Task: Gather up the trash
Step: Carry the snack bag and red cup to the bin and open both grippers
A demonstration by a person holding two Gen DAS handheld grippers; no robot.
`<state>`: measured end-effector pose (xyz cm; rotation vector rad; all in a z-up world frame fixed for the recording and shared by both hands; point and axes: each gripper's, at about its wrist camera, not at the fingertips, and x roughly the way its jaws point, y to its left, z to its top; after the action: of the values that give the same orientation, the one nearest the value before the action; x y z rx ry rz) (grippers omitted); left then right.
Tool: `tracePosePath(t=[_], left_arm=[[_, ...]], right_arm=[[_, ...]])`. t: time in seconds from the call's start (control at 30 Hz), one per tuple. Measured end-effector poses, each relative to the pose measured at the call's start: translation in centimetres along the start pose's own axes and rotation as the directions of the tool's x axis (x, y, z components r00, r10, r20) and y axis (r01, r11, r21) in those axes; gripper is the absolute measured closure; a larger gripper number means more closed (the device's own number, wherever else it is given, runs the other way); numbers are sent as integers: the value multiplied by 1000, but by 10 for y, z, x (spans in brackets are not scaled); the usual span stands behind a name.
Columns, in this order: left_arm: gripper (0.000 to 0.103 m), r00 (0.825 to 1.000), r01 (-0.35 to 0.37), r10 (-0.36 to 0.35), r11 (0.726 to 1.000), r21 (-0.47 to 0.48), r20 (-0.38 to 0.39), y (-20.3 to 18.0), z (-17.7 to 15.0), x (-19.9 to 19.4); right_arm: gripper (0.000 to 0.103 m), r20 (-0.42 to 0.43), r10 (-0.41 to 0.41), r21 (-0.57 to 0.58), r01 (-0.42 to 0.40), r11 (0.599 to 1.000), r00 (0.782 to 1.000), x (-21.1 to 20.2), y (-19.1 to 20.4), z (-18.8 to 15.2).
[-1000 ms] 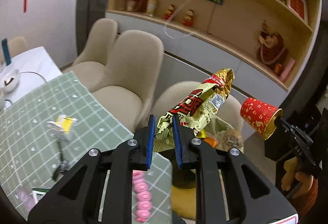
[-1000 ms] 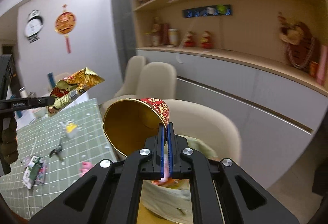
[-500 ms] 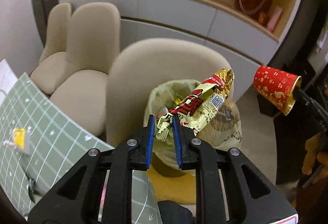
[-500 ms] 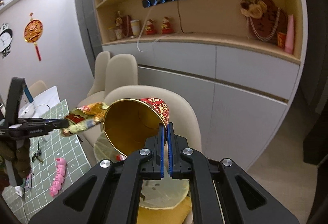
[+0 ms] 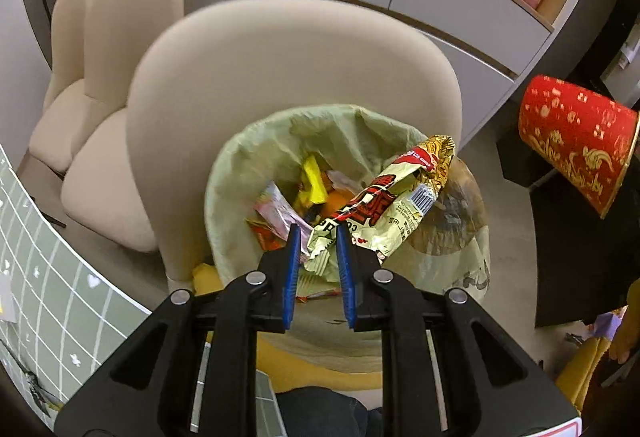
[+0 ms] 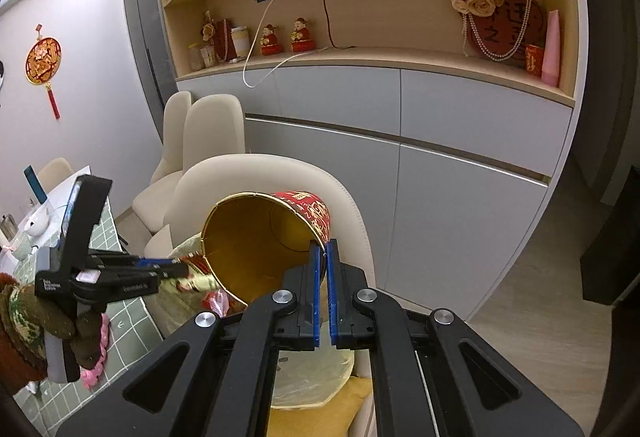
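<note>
Wrapper over bin mouth, cup beside rim.
L gripper [image 5: 316,237] pinches snack wrapper [image 5: 394,203] above lined bin [image 5: 240,173], chair back [image 5: 280,57] close behind; R gripper [image 6: 323,251] nearly closed on tilted red cup [image 6: 260,237] wall.

Beige chair [image 5: 248,85] with rounded back just behind the bin; two more beige chairs [image 5: 104,49] beyond, side by side. Green grid mat [image 5: 48,301] at lower left. Grey cabinets [image 6: 460,173] under a wooden shelf [image 6: 360,55] carrying two red figurines [image 6: 286,37] and a pink vase [image 6: 552,45].
</note>
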<state>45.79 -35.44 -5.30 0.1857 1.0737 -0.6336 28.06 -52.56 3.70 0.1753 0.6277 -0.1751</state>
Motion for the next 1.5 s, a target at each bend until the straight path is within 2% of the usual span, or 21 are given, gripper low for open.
tracePosePath(t=[0.17,0.27,0.5,0.77,1.03,1.3,1.4,1.5], left_arm=[[83,1000,24,-24,1000,-7,-7,-3,0,6],[73,998,67,-67,998,-19,-18,-2,-1,7],[67,994,106,-104,990,-93,30,17,-11,-14],[66,988,32,-4,983,-179,155,56,-38,-69],[66,986,15,32,961,-277,166,91,-77,-106],[65,978,-54,114,949,-311,177,109,-107,-127],[65,975,-61,126,942,-330,181,115,-117,-135],[65,975,-68,139,931,-358,176,121,-130,-143]], right_arm=[[98,-7,0,3,0,1000,1000,3,1,-1],[98,-14,6,1,-6,1000,1000,5,4,-1],[98,-30,26,-21,-27,999,999,17,13,1],[98,-104,86,-62,-93,994,991,59,40,-7],[98,-252,65,-72,-86,994,966,125,47,-40],[98,-272,20,-116,-53,992,962,127,49,-53],[97,-277,52,-125,-90,988,959,122,56,-52],[96,-255,49,-146,-89,985,966,113,62,-53]])
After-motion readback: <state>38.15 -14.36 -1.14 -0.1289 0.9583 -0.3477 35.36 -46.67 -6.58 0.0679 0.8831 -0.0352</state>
